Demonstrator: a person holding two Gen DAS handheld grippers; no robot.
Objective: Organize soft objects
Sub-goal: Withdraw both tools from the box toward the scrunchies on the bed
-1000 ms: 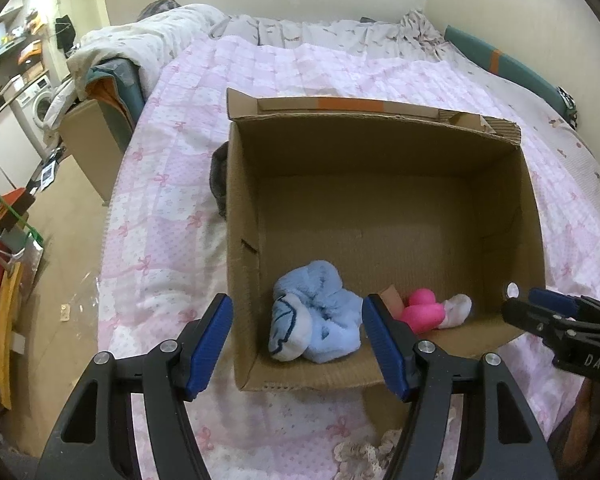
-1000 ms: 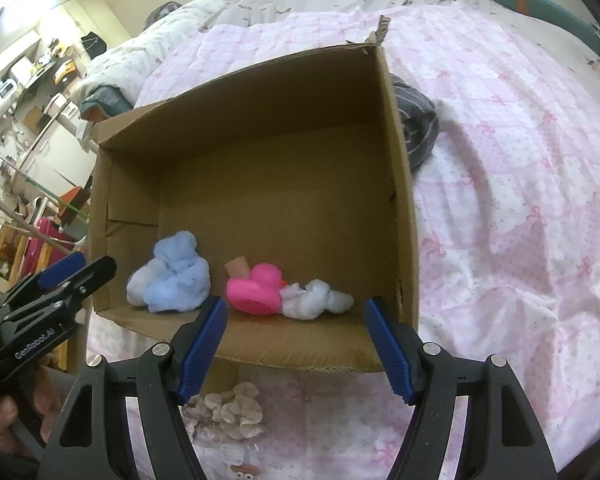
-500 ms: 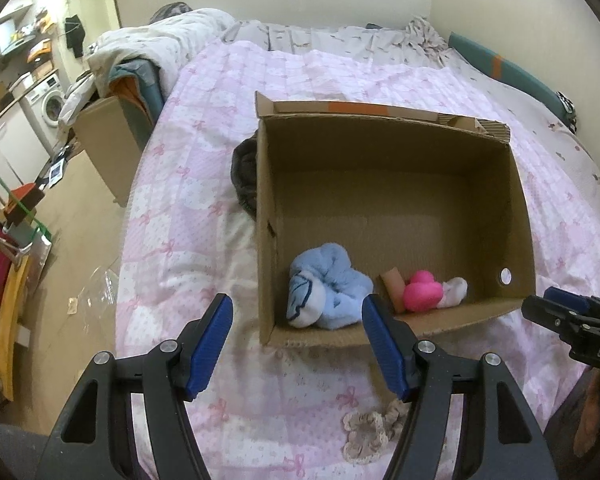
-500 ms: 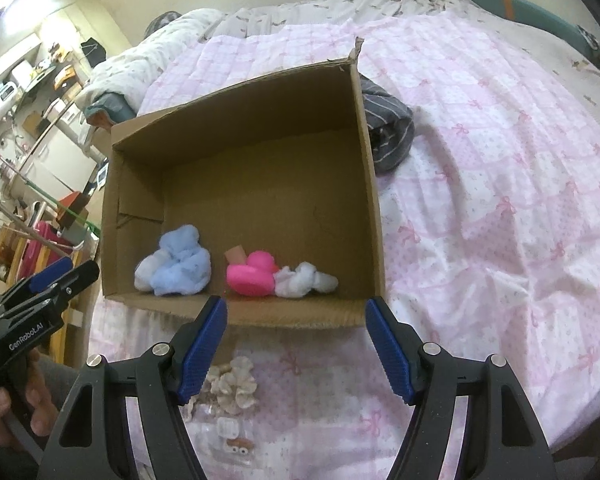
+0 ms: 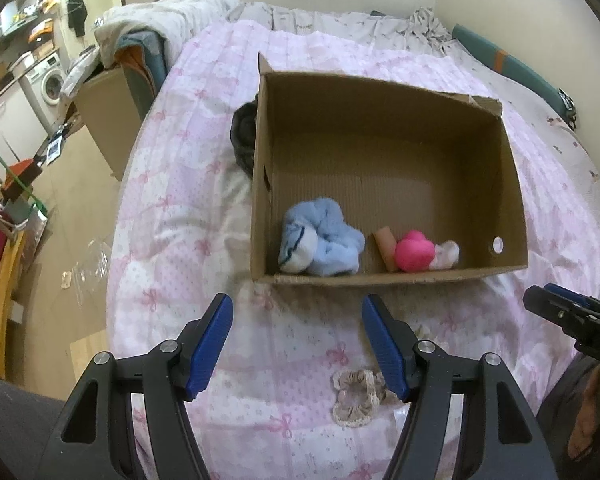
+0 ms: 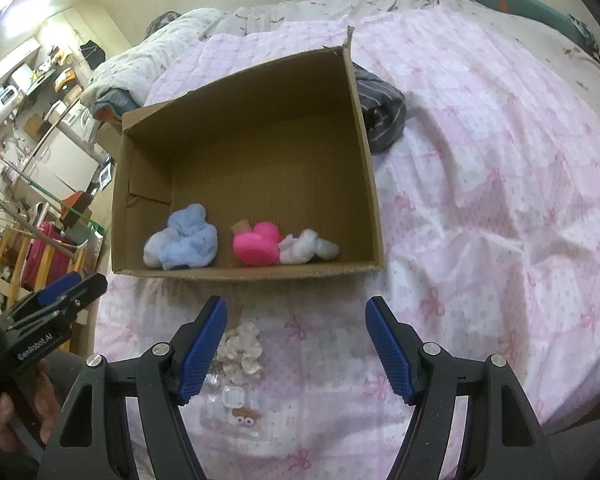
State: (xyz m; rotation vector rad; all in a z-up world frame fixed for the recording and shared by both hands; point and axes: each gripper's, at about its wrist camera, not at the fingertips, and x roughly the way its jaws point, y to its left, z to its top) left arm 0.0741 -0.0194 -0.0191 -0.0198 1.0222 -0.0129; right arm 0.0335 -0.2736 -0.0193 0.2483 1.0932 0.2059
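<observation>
An open cardboard box [image 5: 384, 280] sits on a pink bow-print quilt [image 5: 188, 208], centre frame in both views. Along its near wall lie a light-blue plush bundle [image 5: 320, 246], a bright pink soft toy [image 5: 414, 256] and a small white fluffy item [image 5: 446, 254]; a tan cylinder [image 5: 385, 242] stands against the pink toy.

Left gripper [image 5: 296, 342]: blue-padded fingers apart, nothing between them, lower centre over bare quilt short of the box. Right gripper [image 6: 296, 344]: fingers likewise apart and empty.

Left view only: a beige crocheted scrunchie [image 5: 356, 398] just beside the right finger, lower centre. A dark garment [image 5: 244, 136] is half hidden behind the box's left wall.

Right view only: a cream ruffled scrunchie [image 6: 242, 354] by the left finger, small clear packets [image 6: 236, 406] below it, and the garment [image 6: 380, 108] showing grey stripes at the box's right wall.
</observation>
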